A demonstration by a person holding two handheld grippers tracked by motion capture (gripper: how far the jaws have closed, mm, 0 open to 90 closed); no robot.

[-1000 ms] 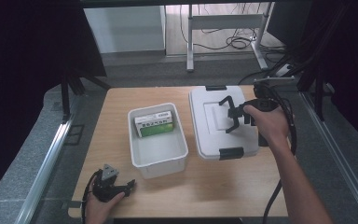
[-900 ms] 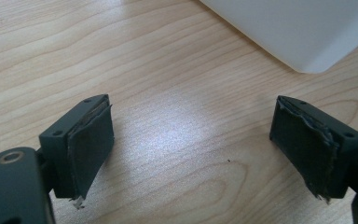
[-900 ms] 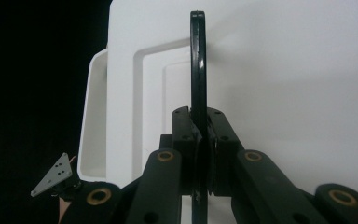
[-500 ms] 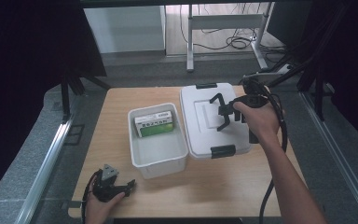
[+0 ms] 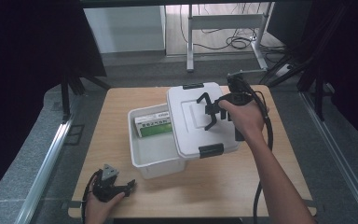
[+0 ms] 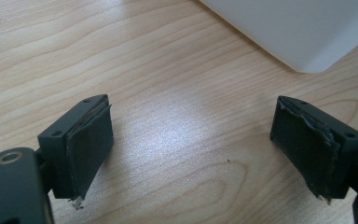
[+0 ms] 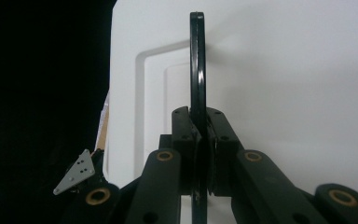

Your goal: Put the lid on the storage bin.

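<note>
Overhead, right claw (image 5: 210,111) clamps lid's black handle (image 7: 197,70); left claw (image 5: 129,185) gapes.

a light wooden table (image 5: 121,112) is standing on a grey speckled floor (image 5: 23,140), with a metal rail (image 5: 46,163) running along its left side and another (image 5: 340,154) along its right. black curtains (image 5: 28,42) are hanging dark on both sides. beyond the table, light is falling on a white wall panel (image 5: 123,28) and a pale floor where a metal desk frame (image 5: 226,28) is standing over tangled black cables (image 5: 237,43).
</note>
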